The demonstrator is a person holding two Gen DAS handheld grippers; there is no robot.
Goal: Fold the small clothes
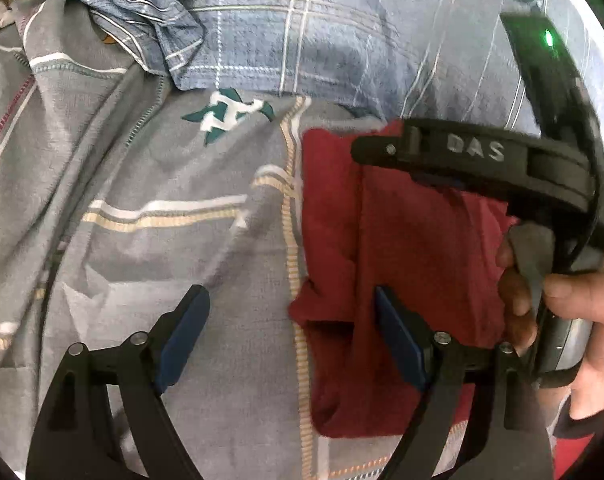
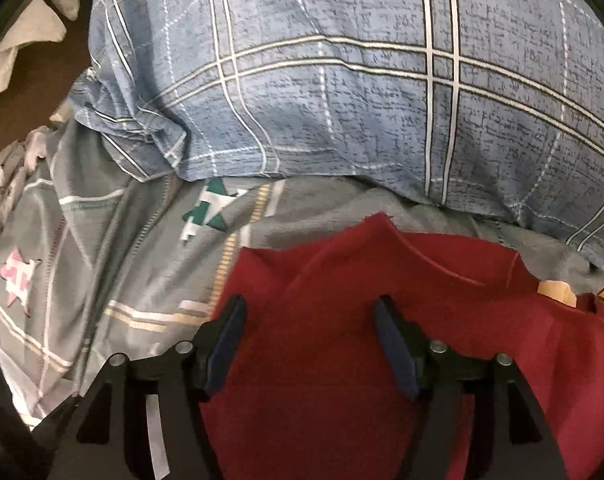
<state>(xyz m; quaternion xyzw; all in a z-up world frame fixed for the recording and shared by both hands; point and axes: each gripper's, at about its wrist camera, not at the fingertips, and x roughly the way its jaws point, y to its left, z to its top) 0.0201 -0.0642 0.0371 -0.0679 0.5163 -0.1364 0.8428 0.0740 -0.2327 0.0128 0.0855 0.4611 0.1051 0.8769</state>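
A dark red garment (image 1: 342, 220) lies folded and flat on the grey bed sheet (image 1: 142, 208). My left gripper (image 1: 290, 312) hovers open over its left edge, with one finger above the sheet and the other above the red cloth. Nothing sits between the pads. In the right wrist view the red garment (image 2: 342, 272) fills the lower middle, with a tan label (image 2: 558, 290) at its right. My right gripper (image 2: 308, 320) stands open just over it, its pads not pressing the cloth. The right gripper (image 1: 366, 152) also shows from the side in the left wrist view, above the garment.
A blue plaid pillow (image 2: 342, 100) lies just behind the garment and also appears as the blue plaid pillow (image 1: 322, 40). The grey patterned sheet (image 2: 122, 248) spreads to the left. A person's hand (image 1: 582, 304) holds the right tool. Pale cloth (image 2: 22, 40) lies at the far left.
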